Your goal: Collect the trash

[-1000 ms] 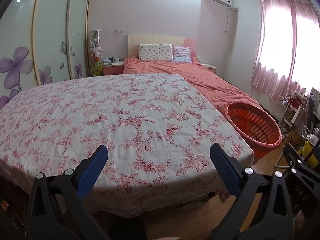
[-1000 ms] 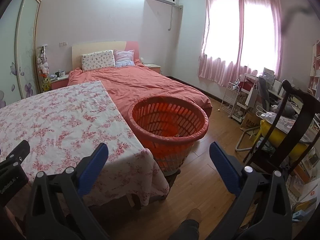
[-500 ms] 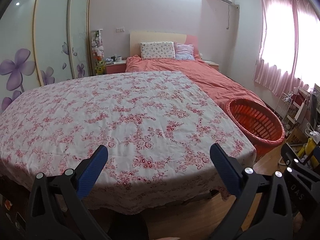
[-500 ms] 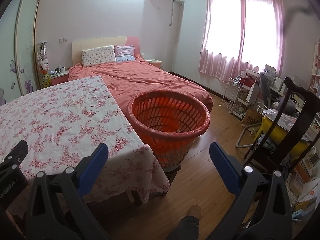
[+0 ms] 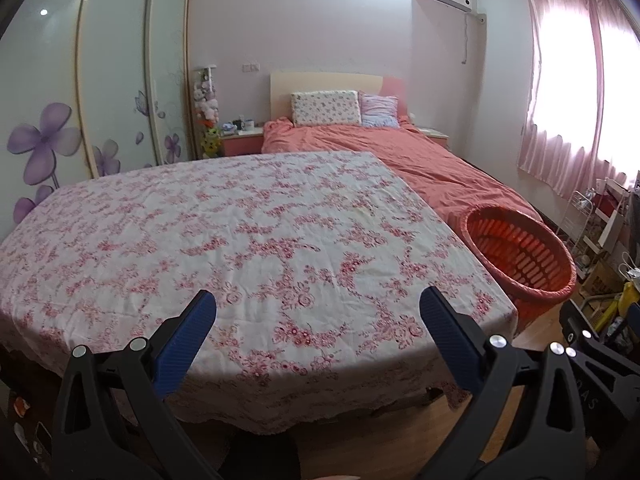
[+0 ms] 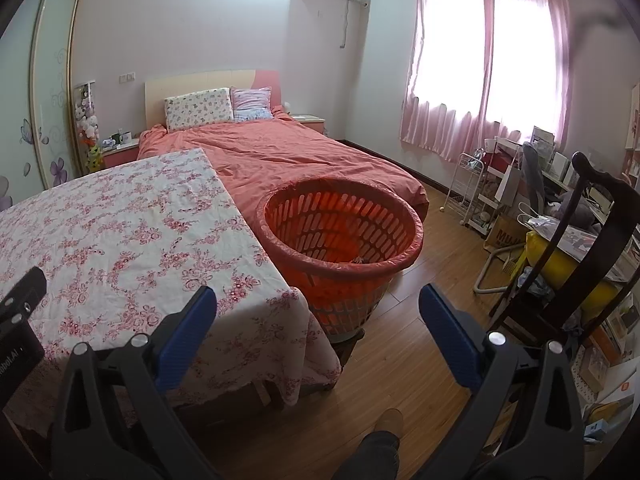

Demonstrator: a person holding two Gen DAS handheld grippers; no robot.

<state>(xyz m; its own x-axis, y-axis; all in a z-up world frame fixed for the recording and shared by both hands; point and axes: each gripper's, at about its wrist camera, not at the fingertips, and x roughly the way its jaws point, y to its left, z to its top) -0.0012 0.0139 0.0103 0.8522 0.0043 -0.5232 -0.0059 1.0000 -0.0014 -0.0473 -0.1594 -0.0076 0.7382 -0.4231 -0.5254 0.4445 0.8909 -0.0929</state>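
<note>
Both the left gripper (image 5: 316,312) and the right gripper (image 6: 318,308) hang released and empty. No trash shows on the floral-clothed table (image 5: 240,240); the orange laundry basket (image 6: 340,236), centre of the right view, holds a small scrap. A sound next step would be scanning the table's edges and the wooden floor (image 6: 400,340) before reaching.

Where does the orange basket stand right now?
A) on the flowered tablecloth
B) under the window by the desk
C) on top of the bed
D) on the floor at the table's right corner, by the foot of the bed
D: the orange basket sits low beside the corner of the flowered table, in front of the bed.
</note>
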